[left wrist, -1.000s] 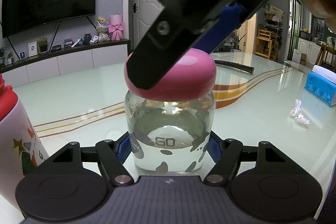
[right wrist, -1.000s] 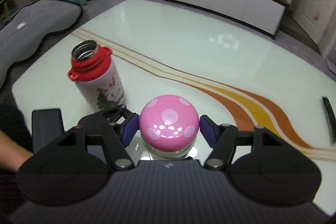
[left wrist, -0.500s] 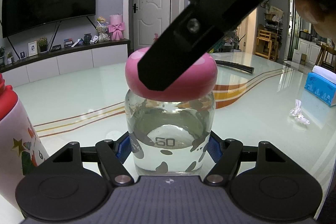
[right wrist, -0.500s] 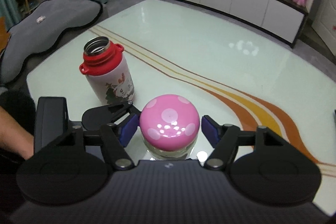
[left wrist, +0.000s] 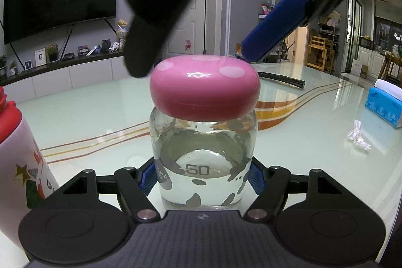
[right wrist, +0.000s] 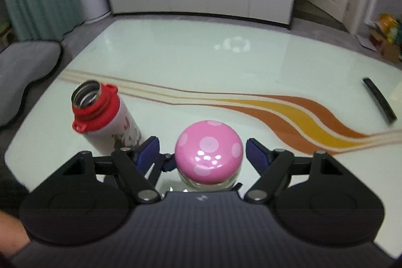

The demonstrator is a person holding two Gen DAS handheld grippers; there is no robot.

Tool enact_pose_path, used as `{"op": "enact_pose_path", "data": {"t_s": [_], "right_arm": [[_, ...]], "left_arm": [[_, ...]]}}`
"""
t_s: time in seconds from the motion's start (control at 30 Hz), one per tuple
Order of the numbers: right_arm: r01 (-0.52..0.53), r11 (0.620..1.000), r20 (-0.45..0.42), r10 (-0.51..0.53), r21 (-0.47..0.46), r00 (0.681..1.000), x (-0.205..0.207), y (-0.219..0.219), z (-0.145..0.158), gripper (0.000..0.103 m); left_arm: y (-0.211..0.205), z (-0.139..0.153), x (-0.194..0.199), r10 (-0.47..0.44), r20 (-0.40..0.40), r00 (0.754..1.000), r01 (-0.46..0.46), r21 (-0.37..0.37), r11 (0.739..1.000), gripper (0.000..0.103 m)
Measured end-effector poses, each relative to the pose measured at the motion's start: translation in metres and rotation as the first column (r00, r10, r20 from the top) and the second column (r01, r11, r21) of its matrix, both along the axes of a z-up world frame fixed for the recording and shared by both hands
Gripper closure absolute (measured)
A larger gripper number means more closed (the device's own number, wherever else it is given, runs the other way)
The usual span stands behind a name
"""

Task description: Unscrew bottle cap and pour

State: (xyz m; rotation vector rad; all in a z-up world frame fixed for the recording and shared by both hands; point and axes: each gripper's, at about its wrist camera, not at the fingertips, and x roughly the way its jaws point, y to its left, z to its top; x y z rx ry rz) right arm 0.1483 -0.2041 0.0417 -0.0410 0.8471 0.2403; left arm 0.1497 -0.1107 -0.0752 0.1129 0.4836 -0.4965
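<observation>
At the left we see a red-collared flask (right wrist: 105, 117) standing open on the glossy counter (right wrist: 201, 62). Just right of it, near us, stands the clear glass bottle (left wrist: 203, 167), water inside, clenched low on its body by our left gripper (left wrist: 201, 177). Its pink spotted cap (right wrist: 208, 155) sits on top. Our right gripper (right wrist: 203, 155) straddles that cap, its jaws having just been opening; the blue pads (right wrist: 256, 153) stand clear of it. Far right lies a tissue box (left wrist: 384, 104).
</observation>
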Motion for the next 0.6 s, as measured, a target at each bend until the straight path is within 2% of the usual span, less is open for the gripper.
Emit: {"op": "enact_pose_path", "data": {"t_s": [0.17,0.27,0.43,0.6], "right_arm": [[0.108,0.994,-0.009,-0.108,-0.02,0.994,0.0,0.008,-0.009,0.028],[0.138,0.99,-0.011,-0.138,-0.026,0.99,0.002,0.01,-0.012,0.036],[0.138,0.989,-0.004,-0.139,-0.044,0.99,0.002,0.01,-0.012,0.038],[0.07,0.995,-0.002,-0.071,-0.065,0.997,0.004,0.009,-0.012,0.038]], "left_arm": [[-0.001,0.0,-0.001,0.003,0.0,1.0,-0.003,0.0,1.0,0.029],[-0.002,0.0,-0.001,0.003,0.0,1.0,-0.003,0.001,1.0,0.029],[-0.002,0.0,-0.001,0.005,0.0,1.0,-0.005,0.001,1.0,0.029],[-0.004,0.003,0.0,0.005,-0.001,1.0,-0.005,0.001,1.0,0.029]]}}
